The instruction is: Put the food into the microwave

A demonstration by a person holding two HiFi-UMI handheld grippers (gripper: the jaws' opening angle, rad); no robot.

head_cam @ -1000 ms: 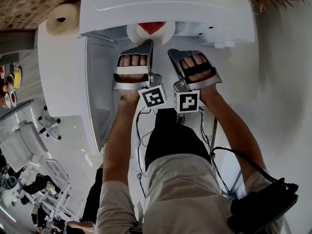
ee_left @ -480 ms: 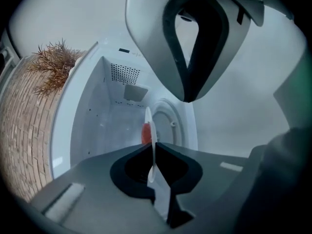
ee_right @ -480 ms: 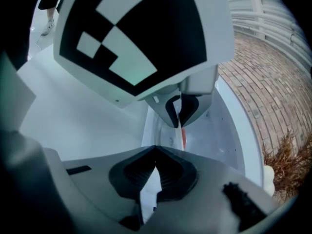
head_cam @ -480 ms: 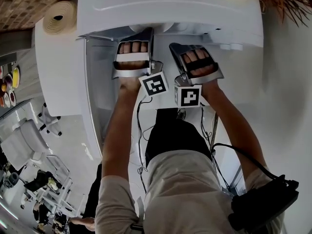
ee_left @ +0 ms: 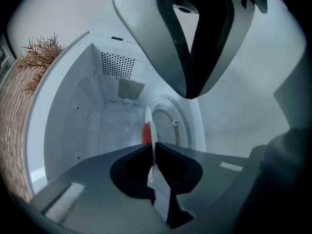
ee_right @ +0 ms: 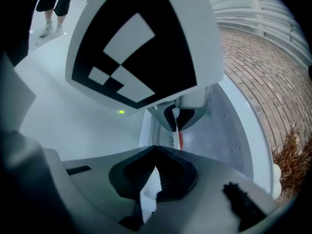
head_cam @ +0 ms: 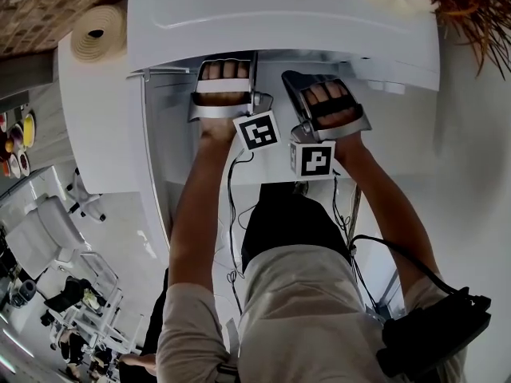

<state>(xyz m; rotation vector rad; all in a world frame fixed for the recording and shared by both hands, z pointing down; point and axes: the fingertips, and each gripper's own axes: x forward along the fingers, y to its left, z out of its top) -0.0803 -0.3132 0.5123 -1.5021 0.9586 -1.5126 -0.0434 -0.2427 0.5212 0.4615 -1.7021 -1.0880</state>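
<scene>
The left hand-held gripper [ee_left: 152, 149] is closed on the rim of a white plate [ee_left: 149, 123], and the red food [ee_left: 145, 132] on it is held inside the open microwave [ee_left: 73, 116]. The right hand-held gripper [ee_right: 157, 151] is seen just beside it, with its jaws brought together

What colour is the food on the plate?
Red food on a white plate; clearest in the left gripper view.

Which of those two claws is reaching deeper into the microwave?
The left claw: seen from above, its front disappears under the microwave's top edge, while the right claw sits a little further back toward the person.
</scene>
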